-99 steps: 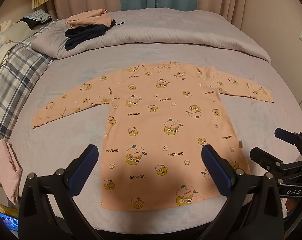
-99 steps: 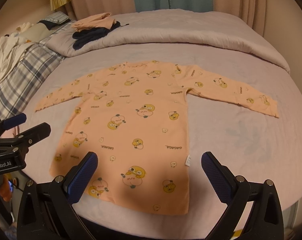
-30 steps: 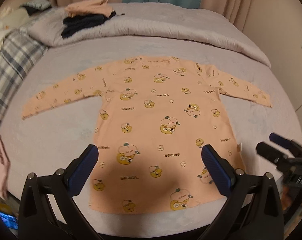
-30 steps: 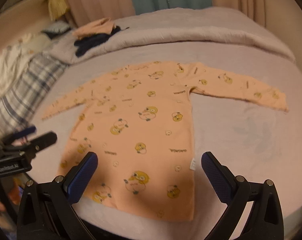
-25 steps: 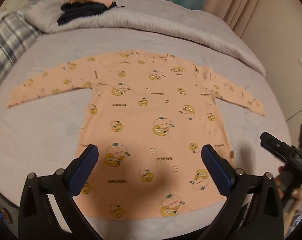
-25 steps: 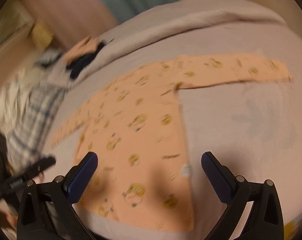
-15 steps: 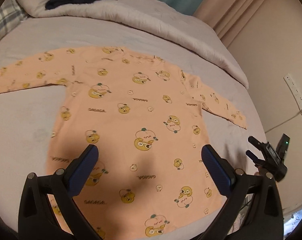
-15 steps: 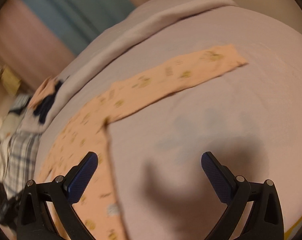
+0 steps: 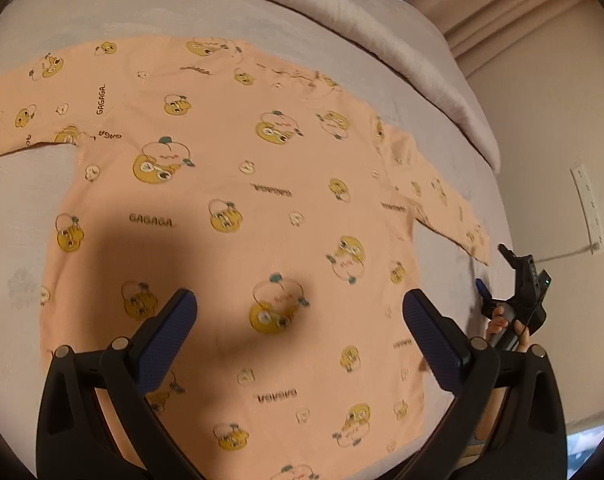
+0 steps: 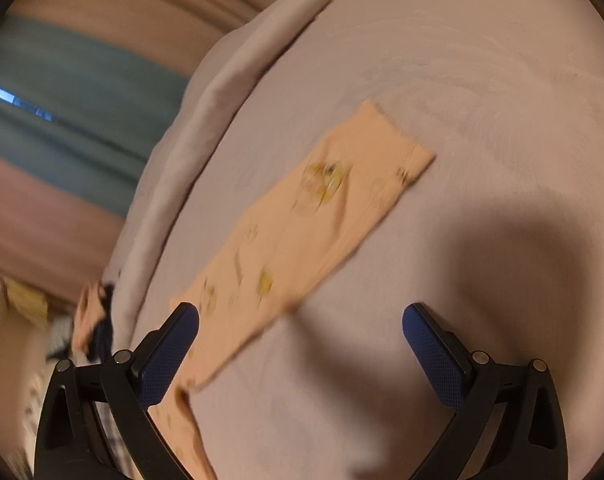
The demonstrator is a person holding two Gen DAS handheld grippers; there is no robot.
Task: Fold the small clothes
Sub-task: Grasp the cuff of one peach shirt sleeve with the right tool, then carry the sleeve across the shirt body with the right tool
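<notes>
A peach long-sleeved child's shirt [image 9: 237,184] with yellow cartoon prints lies flat on the bed, sleeves spread. My left gripper [image 9: 299,316] is open and empty, hovering above the shirt's lower body. My right gripper [image 10: 300,330] is open and empty above the shirt's right sleeve [image 10: 302,224], whose cuff [image 10: 402,152] lies ahead of the fingers. The right gripper also shows in the left wrist view [image 9: 518,292], held by a hand just past the sleeve's cuff end. The right wrist view is blurred.
The bed sheet [image 9: 17,204] is pale lilac. A rolled grey duvet [image 9: 382,36] lies along the far side. A wall with a socket [image 9: 588,208] is at the right. Folded peach and dark clothes [image 10: 95,320] sit far off. Curtains [image 10: 61,92] hang behind.
Both grippers have moved in closer over the bed. The left has tilted down over the shirt's body. The right has swung right, over the right sleeve. Both stay open.
</notes>
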